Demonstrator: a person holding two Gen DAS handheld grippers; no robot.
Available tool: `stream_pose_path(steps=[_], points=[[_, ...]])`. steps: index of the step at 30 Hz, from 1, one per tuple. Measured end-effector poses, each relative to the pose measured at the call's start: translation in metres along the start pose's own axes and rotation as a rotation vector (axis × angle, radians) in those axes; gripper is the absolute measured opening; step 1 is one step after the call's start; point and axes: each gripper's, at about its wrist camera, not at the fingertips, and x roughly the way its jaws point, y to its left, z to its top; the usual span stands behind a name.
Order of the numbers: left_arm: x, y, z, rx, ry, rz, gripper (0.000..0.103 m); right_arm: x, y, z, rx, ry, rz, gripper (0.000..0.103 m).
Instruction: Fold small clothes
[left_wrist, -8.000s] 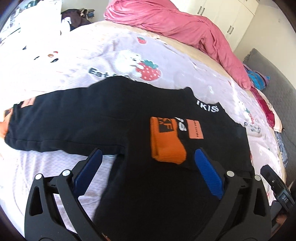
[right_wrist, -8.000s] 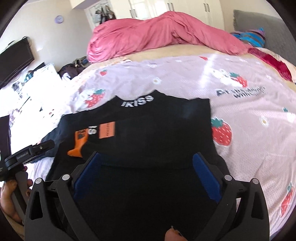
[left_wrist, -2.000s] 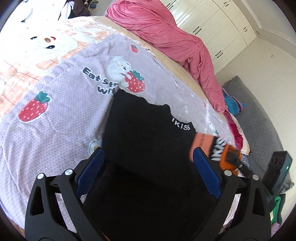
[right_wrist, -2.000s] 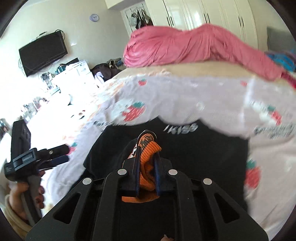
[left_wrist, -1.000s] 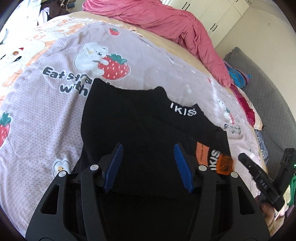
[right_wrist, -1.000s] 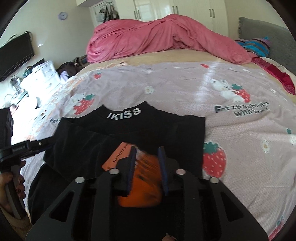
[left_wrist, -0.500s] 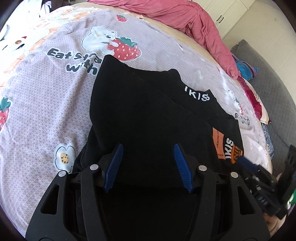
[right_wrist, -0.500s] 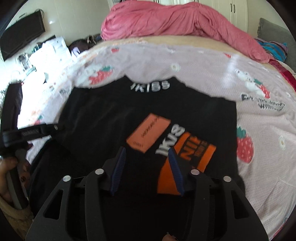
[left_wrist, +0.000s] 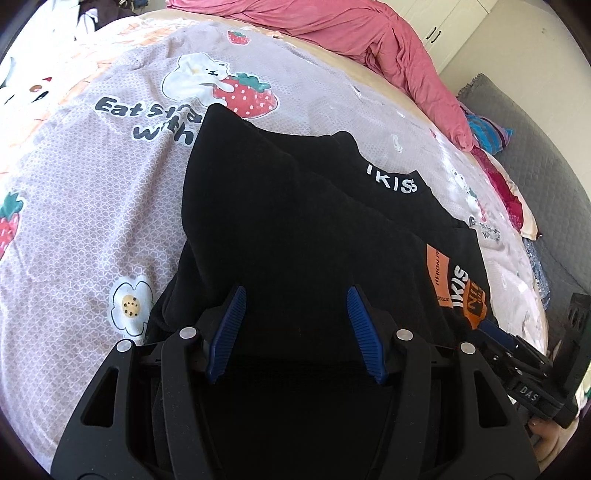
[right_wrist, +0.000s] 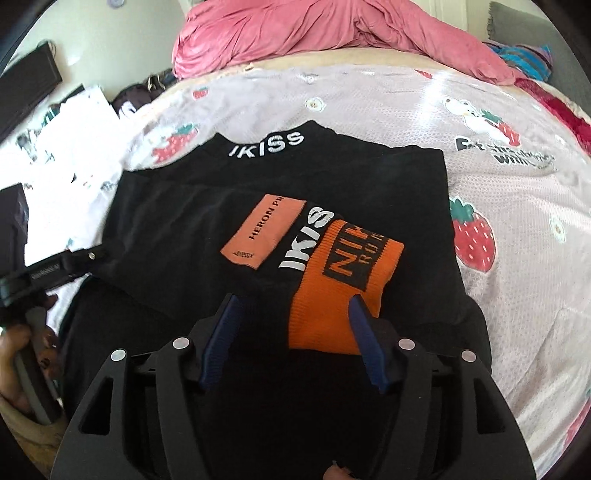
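A black sweater (left_wrist: 295, 221) with a white-lettered collar (right_wrist: 266, 144) lies flat on the bed, both sleeves folded across its body. The top sleeve ends in an orange cuff (right_wrist: 343, 280) beside an orange patch (right_wrist: 264, 230). My right gripper (right_wrist: 293, 299) hovers just above that cuff with its jaws opening. The cuff lies loose between them, and no pad presses on it. My left gripper (left_wrist: 295, 295) stands half open over the sweater's left side, its blue pads apart with only flat black cloth under them. The cuff (left_wrist: 474, 306) also shows at the right of the left wrist view.
The strawberry-print sheet (left_wrist: 92, 184) spreads around the sweater. A pink duvet (right_wrist: 332, 33) is heaped at the head of the bed. A grey sofa (left_wrist: 535, 147) stands to the right. White papers (right_wrist: 74, 129) and a dark screen (right_wrist: 22, 92) lie left.
My right gripper has let go of the orange cuff, which now lies flat on the sweater, and has sunk a little. The left gripper has hardly moved.
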Motion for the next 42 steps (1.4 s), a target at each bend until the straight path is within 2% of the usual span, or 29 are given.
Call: stream_pose_path(steps=[3, 10, 11, 12, 13, 18, 25, 42], points=[[-0.003, 0.000, 0.000, -0.001, -0.001, 0.000, 0.049, -0.009, -0.005, -0.002, 0.036, -0.015, 0.028, 0.070], [-0.014, -0.004, -0.002, -0.003, -0.020, 0.001, 0.056, -0.024, -0.012, -0.004, 0.059, -0.052, 0.017, 0.070], [-0.016, -0.005, -0.002, -0.002, -0.024, 0.002, 0.057, -0.026, -0.013, -0.004, 0.064, -0.055, 0.019, 0.076], [-0.019, -0.005, -0.001, -0.004, -0.029, 0.001, 0.058, -0.027, -0.014, -0.004, 0.070, -0.058, 0.019, 0.091], [-0.021, -0.006, -0.001, -0.006, -0.033, 0.000, 0.060, -0.029, -0.015, -0.005, 0.076, -0.066, 0.018, 0.092], [-0.033, -0.010, 0.000, -0.001, -0.056, 0.001, 0.068, -0.037, -0.017, -0.006, 0.087, -0.088, 0.028, 0.093], [-0.056, -0.017, 0.000, 0.004, -0.110, 0.011, 0.094, -0.052, -0.018, -0.006, 0.092, -0.116, 0.037, 0.094], [-0.104, -0.015, -0.015, 0.016, -0.175, 0.056, 0.094, -0.089, -0.020, -0.017, 0.089, -0.171, 0.039, 0.095]])
